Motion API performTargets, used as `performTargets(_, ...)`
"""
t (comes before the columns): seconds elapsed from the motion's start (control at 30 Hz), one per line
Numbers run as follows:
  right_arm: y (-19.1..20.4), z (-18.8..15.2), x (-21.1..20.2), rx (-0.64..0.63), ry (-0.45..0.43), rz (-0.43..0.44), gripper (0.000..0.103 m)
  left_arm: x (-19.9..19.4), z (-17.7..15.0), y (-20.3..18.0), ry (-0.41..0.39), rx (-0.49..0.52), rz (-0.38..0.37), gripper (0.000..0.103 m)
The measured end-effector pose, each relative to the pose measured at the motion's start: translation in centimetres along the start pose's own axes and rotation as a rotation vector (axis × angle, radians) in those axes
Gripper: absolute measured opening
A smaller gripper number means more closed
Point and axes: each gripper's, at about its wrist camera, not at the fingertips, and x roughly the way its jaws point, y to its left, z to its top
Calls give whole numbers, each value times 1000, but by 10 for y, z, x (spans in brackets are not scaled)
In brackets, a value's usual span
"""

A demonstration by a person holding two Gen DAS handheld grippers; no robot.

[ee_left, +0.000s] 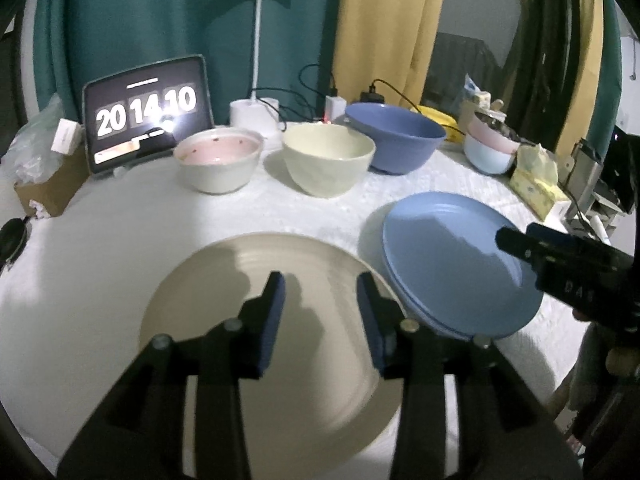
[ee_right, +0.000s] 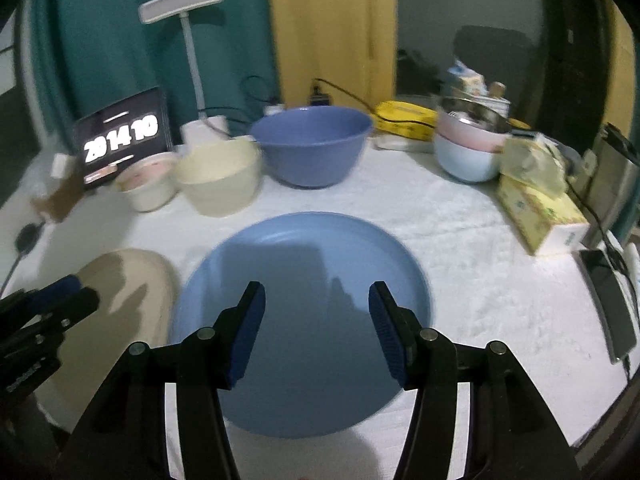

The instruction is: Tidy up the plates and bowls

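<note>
Now the left gripper (ee_left: 320, 292) is held spread, nothing pinched between its blue pads, and the beige plate (ee_left: 224, 280) is found directly beneath and ahead of it, flat on the white tablecloth (ee_left: 120, 216). The right gripper (ee_right: 316, 304) is likewise held wide apart and empty, and the blue plate (ee_right: 304, 240) is centred under it, its near rim below the fingers. So each plate is matched to the nearer tool: beige to the left, blue to the right. The two plates lie side by side, the blue one's edge seen overlapping the beige rim in the left view; being round, no long axis is offered, so a rim pinch from the near side would probably be called for. Further out, a pink-lined bowl (ee_left: 219, 164), a cream bowl (ee_left: 329, 164) and a large blue bowl (ee_left: 394, 136) are lined up behind.
</note>
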Motion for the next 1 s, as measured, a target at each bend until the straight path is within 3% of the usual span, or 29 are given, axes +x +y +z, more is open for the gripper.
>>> performTargets(0.27, 39, -4, -2, -44, 10, 69, 57, -14, -8, 20, -16, -25, 13, 41)
performTargets(1.0, 106, -37, 4, -120, 82, 159, 57, -27, -49, 80, 2, -101, 93, 45)
